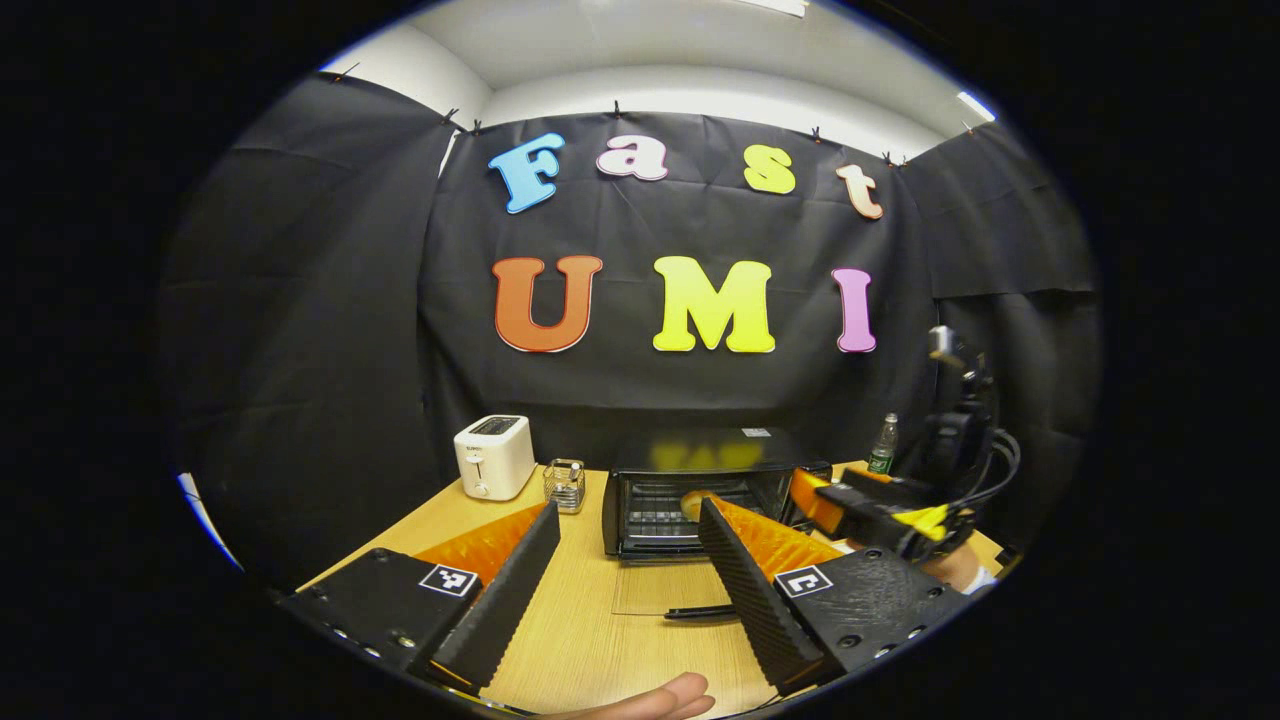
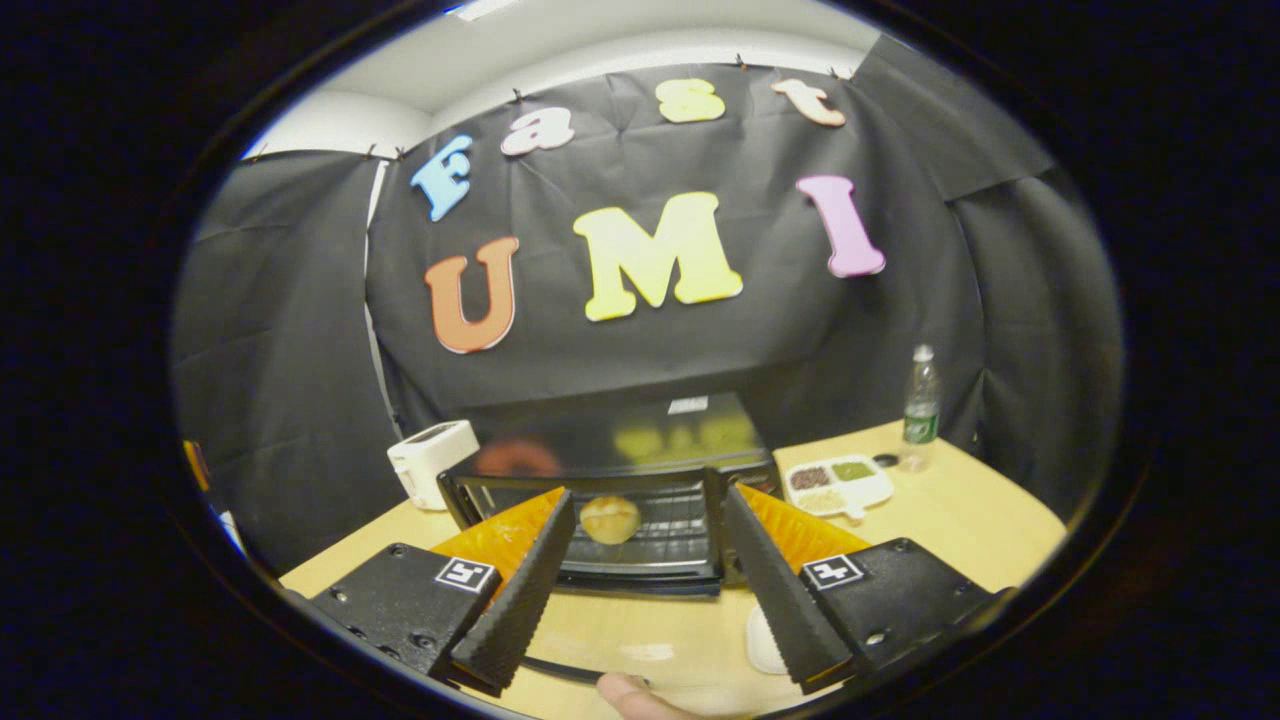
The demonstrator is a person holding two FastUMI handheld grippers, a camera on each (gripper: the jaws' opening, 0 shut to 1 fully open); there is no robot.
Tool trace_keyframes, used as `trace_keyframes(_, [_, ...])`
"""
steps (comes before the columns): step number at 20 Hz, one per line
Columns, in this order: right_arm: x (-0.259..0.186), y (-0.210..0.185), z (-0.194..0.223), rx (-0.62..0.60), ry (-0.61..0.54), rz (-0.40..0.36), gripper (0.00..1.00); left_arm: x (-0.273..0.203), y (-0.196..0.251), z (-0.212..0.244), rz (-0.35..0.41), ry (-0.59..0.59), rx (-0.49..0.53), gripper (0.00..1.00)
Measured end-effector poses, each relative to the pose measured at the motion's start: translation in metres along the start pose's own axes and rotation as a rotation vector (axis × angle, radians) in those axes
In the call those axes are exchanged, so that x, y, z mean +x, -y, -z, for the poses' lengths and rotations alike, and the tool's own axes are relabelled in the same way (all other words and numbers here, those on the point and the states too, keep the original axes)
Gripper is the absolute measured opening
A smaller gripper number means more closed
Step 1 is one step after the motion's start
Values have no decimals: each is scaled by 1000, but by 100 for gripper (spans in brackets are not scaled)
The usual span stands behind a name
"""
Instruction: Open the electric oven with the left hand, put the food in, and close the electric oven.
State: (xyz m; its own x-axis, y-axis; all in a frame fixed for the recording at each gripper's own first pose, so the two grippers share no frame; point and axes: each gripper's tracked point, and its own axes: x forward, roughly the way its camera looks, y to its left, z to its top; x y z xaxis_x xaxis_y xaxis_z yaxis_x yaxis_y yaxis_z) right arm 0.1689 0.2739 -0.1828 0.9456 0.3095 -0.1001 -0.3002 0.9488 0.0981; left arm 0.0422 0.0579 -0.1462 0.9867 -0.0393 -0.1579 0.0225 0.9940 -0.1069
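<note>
Sitting inside oven [image 2: 610, 500]: bread roll [image 2: 610, 519], middle of frame.
Oven door [image 1: 672, 590]: down flat on counter [image 1: 600, 640].
Left tongs [image 1: 628, 590]: wide open, empty.
Right tongs [image 2: 645, 590]: wide open, empty.

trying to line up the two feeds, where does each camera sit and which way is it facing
Left gripper view: rides the left gripper, looking along its open fingers at the open oven, toaster to its left; the right gripper and a fingertip show.
Right gripper view: rides the right gripper, closer to the oven, facing the bun on its rack; a fingertip shows at the bottom.
Shared: oven, toaster, bottle, wooden table.
</note>
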Motion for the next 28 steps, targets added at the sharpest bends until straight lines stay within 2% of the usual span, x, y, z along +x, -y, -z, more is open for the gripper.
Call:
trace_keyframes(1, [-12, 9, -13, -1, 22, 12, 94, 5, 4, 3, -2, 1, -8, 92])
trace_keyframes(6, [-78, 55, -79, 13, 123, 57, 94, 40, 36, 49, 47, -83, -14, 92])
trace_keyframes(10, [-123, 108, -129, -53, 202, 193, 94, 70, 54, 110, 75, -215, 20, 92])
trace_keyframes(13, [-149, 130, -155, -87, 255, 259, 94, 77, 80, 148, 140, -302, 29, 93])
trace_keyframes(15, [-158, 131, -154, -89, 246, 252, 94, 76, 94, 172, 170, -359, 46, 93])
trace_keyframes(16, [-162, 135, -152, -91, 238, 254, 100, 74, 99, 184, 176, -386, 75, 93])
trace_keyframes(17, [-165, 141, -151, -91, 230, 260, 94, 75, 102, 193, 177, -406, 108, 93])
trace_keyframes(18, [-166, 144, -148, -92, 221, 261, 94, 75, 107, 203, 179, -424, 130, 93])
trace_keyframes(19, [-168, 145, -143, -92, 209, 252, 100, 75, 110, 209, 177, -434, 138, 93])
trace_keyframes(20, [-170, 145, -141, -93, 206, 246, 94, 78, 111, 215, 172, -447, 137, 93])
trace_keyframes(25, [-170, 155, -127, -79, 191, 232, 94, 80, 114, 244, 142, -525, 127, 96])
trace_keyframes(28, [-168, 161, -124, -60, 190, 227, 94, 82, 118, 254, 151, -557, 94, 96])
